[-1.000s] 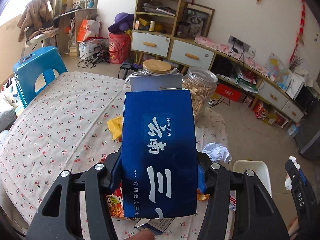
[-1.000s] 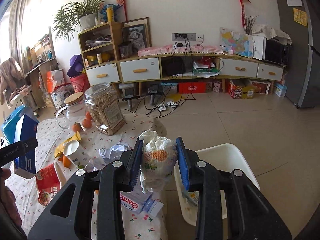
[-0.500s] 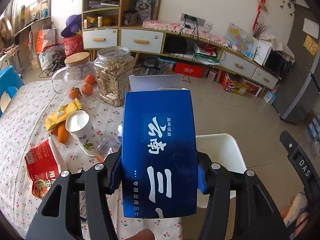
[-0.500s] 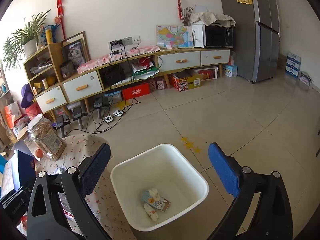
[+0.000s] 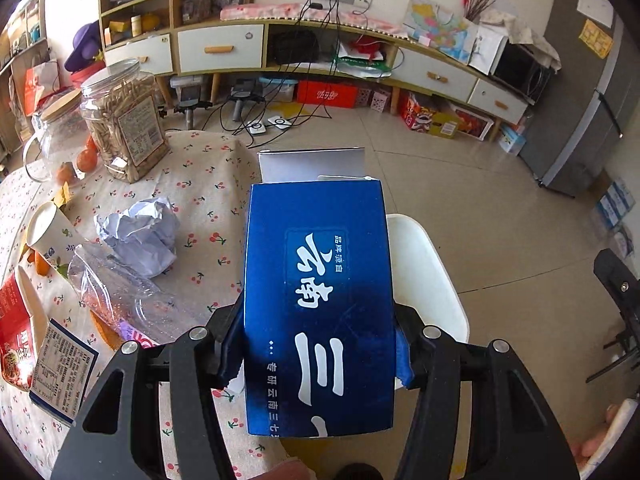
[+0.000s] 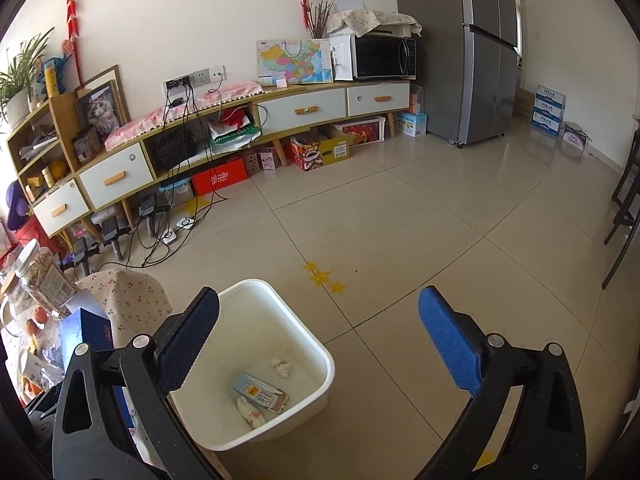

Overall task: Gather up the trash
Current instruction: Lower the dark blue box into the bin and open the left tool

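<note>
The left gripper (image 5: 318, 350) is clamped on a dark blue cardboard box (image 5: 318, 280) printed with white Chinese characters; its blue pads press on both long sides. The box stands upright between the fingers, its top flap open at the far end. It is held over the right edge of a table covered in a cherry-print cloth (image 5: 208, 184), with the white plastic bin (image 5: 424, 268) showing just behind and to the right of it.

On the table to the left lie a crumpled ball of white paper (image 5: 138, 236), a crushed clear plastic bottle (image 5: 120, 300), a paper cup (image 5: 50, 236) on its side, and a red snack packet (image 5: 12, 340). Farther back stand a clear jar of nuts or seeds (image 5: 124, 124) and a glass jar with a wooden lid (image 5: 56, 136), with small oranges (image 5: 86, 158) between them.

The right gripper (image 6: 318, 344) hangs above the bin with its fingers spread wide and nothing between them; its jaws have just been opening. Inside the bin, seen from the right wrist, lie a small carton (image 6: 260, 394) and two crumpled pale scraps (image 6: 250, 412). The bin stands on a tiled floor just beside the table.
</note>
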The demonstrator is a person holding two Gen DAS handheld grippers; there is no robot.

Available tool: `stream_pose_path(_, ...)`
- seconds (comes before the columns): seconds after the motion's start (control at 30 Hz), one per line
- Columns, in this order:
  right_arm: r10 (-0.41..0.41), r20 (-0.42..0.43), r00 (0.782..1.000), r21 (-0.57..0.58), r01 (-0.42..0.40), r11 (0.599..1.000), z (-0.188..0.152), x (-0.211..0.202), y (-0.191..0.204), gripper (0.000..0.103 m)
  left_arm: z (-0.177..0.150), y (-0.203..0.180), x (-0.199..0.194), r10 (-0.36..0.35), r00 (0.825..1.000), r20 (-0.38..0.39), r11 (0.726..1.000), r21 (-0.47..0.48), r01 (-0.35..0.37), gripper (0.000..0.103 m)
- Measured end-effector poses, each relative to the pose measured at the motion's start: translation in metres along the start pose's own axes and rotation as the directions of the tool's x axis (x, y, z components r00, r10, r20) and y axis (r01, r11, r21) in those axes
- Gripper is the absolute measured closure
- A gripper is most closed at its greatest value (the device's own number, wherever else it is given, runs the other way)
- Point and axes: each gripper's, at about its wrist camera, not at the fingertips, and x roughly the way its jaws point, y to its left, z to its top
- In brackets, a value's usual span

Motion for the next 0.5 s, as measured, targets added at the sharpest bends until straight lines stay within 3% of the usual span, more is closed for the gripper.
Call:
stream_pose_path(0.13, -0.011, -0.015, 1.000, 0.008, 0.012, 1.000, 0.000, 0.002, -0.010, 0.007, 0.003, -0.013, 0.015, -0.042, 0.999, -0.032, 0.999, 0.016, 0.042, 0.045)
stream_pose_path(0.2, -0.012, -0.021, 1.000, 0.014, 0.012, 1.000, 0.000, 0.002, -0.013, 0.007, 0.005, -0.017, 0.019, -0.041, 0.998, -0.048, 0.999, 0.016, 0.042, 0.034)
stream_pose_path(0.37, -0.002, -0.010, 1.000, 0.005, 0.002, 1.000, -0.002, -0.001, -0.009, 0.007, 0.002, -0.022, 0.009, -0.007, 1.000, -0.015, 0.999, 0.043, 0.007, 0.026)
stream_pose_path(0.5, 0.003, 0.009, 1.000, -0.034, -0.003, 0.999, -0.004, -0.007, 0.003, 0.007, -0.001, -0.018, -0.006, 0.045, 0.999, 0.027, 0.997, 0.063, -0.046, 0.026)
